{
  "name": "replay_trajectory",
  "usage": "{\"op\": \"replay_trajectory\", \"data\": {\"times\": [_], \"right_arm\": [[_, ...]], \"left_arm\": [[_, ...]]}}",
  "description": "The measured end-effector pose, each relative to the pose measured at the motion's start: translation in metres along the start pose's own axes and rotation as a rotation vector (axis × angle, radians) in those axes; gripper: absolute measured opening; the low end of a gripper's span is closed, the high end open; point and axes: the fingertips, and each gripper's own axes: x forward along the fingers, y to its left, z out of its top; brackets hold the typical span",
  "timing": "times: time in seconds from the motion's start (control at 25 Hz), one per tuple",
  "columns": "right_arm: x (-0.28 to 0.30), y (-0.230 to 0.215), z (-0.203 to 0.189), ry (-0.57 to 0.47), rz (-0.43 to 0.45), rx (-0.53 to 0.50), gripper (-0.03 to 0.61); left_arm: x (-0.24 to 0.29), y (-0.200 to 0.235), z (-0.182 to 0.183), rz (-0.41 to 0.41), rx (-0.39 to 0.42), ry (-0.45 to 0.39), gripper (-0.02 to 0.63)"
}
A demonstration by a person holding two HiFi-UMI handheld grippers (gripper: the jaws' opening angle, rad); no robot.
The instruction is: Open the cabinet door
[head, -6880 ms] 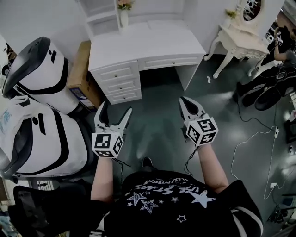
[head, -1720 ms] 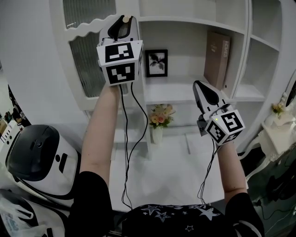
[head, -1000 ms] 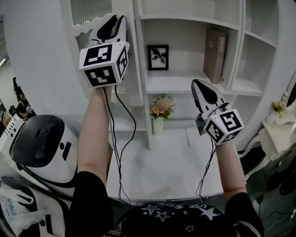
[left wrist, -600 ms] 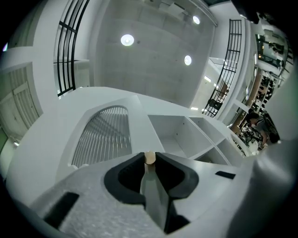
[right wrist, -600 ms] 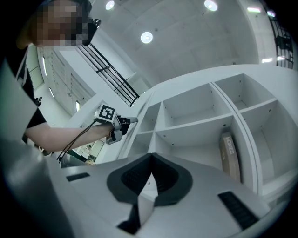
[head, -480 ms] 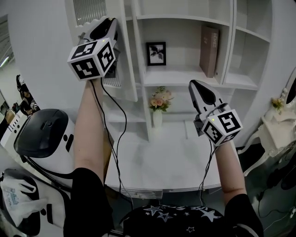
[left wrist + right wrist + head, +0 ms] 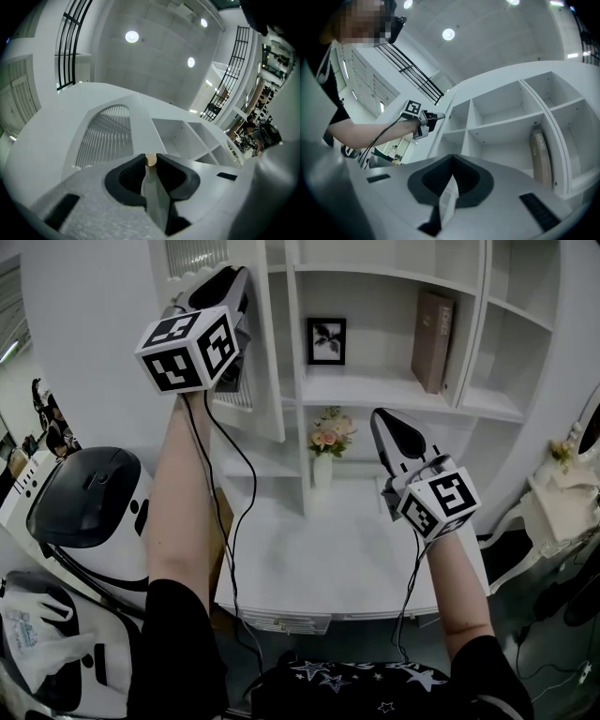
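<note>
- a white room, with a white shelf unit (image 7: pixel 394 390) standing over a white desk (image 7: pixel 328 559); a black-topped white machine (image 7: pixel 89 502) sits at the left of the head view.
- the cabinet door (image 7: pixel 267 362), white with a ribbed glass panel, is at the upper left of the head view, standing partly out from the shelf unit's left side.
- the left gripper (image 7: pixel 234 282) is raised to the door, its jaws closed on the door's small wooden knob (image 7: pixel 150 160), which shows pinched between the tips in the left gripper view.
- the right gripper (image 7: pixel 384 418) is at centre right, in front of the open shelves, jaws together with nothing between them.
- on the shelves are a framed picture (image 7: pixel 326 339) and a brown book (image 7: pixel 433 327) standing upright; a vase of flowers (image 7: pixel 324 451) stands on the desk below.
</note>
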Motion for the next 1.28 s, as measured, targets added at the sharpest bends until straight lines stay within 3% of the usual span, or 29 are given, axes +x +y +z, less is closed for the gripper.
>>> {"op": "replay_trajectory", "data": {"times": [0.64, 1.08, 1.28], "right_arm": [[0.057, 0.073, -0.006, -0.043, 0.013, 0.035, 0.006], [0.106, 0.140, 0.001, -0.079, 0.049, 0.035, 0.006], [0.128, 0.172, -0.006, -0.079, 0.068, 0.041, 0.006]], "left_arm": [[-0.066, 0.026, 0.037, -0.171, -0.046, -0.083, 0.084], [-0.137, 0.098, 0.064, -0.260, -0.155, -0.142, 0.098], [-0.158, 0.127, 0.067, -0.272, -0.137, -0.143, 0.103]]}}
